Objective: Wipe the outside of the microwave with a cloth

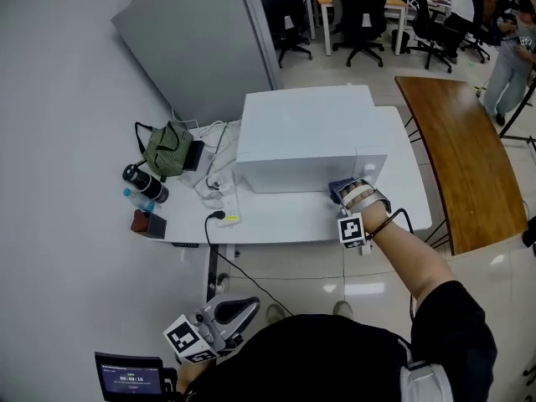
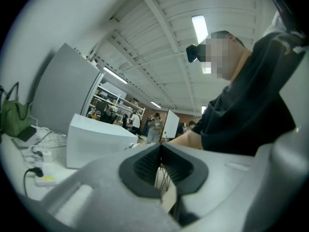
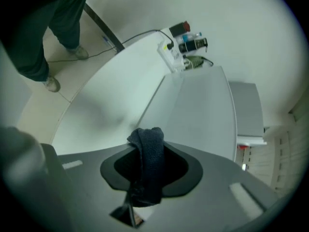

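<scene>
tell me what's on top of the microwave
Nothing: the microwave top is bare white. The right gripper, shut on a dark cloth, sits at its front, hiding that lower corner.

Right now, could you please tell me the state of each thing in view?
microwave: door closed.
right gripper: shut on cloth.
cloth: bunched, at microwave front.
left gripper: shut, empty, held low.
power strip: black plug inserted.
</scene>
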A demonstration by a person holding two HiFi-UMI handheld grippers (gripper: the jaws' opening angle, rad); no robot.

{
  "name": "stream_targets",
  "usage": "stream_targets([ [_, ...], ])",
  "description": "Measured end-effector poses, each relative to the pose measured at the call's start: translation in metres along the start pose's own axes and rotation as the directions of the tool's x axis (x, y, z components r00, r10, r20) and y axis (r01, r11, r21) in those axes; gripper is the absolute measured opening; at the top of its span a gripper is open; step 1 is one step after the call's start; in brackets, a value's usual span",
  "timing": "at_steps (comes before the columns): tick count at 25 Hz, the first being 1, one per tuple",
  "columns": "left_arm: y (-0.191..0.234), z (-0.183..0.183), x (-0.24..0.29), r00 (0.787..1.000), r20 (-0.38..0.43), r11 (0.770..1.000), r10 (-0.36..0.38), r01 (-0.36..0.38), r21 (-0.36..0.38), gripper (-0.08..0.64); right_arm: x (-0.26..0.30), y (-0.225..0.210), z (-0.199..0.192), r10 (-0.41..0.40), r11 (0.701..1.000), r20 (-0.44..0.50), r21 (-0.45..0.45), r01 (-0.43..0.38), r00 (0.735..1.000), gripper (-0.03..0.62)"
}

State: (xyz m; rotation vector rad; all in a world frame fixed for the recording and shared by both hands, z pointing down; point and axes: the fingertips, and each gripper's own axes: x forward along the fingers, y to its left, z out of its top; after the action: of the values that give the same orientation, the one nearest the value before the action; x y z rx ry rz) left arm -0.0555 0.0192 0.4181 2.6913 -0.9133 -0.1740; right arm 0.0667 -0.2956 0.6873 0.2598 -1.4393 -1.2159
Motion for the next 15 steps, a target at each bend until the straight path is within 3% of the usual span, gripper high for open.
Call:
stream_targets([
  [5, 0.047, -0.011, -0.1, 0.997, 0.017, 0.997, 0.07, -0.069, -0.029, 0.005, 0.048, -0.051, 0.178, -0.014, 0.995, 0.136, -0.095, 0.027, 0.991, 0.097],
  [8, 0.074, -0.018, -0.164, 0.99, 0.015, 0.987, 0.143, -0.141, -0.072, 0.005, 0.084, -0.091, 0.248, -0.045, 0.985, 0.152, -0.155, 0.069, 0.987, 0.097],
  [11, 0.095, -0.024, -0.209, 0.977, 0.007, 0.973, 0.213, -0.212, -0.096, 0.005, 0.115, -0.117, 0.274, -0.074, 0.972, 0.127, -0.212, 0.1, 0.989, 0.097],
  [15, 0.101, -0.033, -0.219, 0.975, -0.005, 0.967, 0.224, -0.223, -0.121, 0.005, 0.118, -0.11, 0.249, -0.074, 0.944, 0.084, -0.314, 0.097, 0.994, 0.097],
])
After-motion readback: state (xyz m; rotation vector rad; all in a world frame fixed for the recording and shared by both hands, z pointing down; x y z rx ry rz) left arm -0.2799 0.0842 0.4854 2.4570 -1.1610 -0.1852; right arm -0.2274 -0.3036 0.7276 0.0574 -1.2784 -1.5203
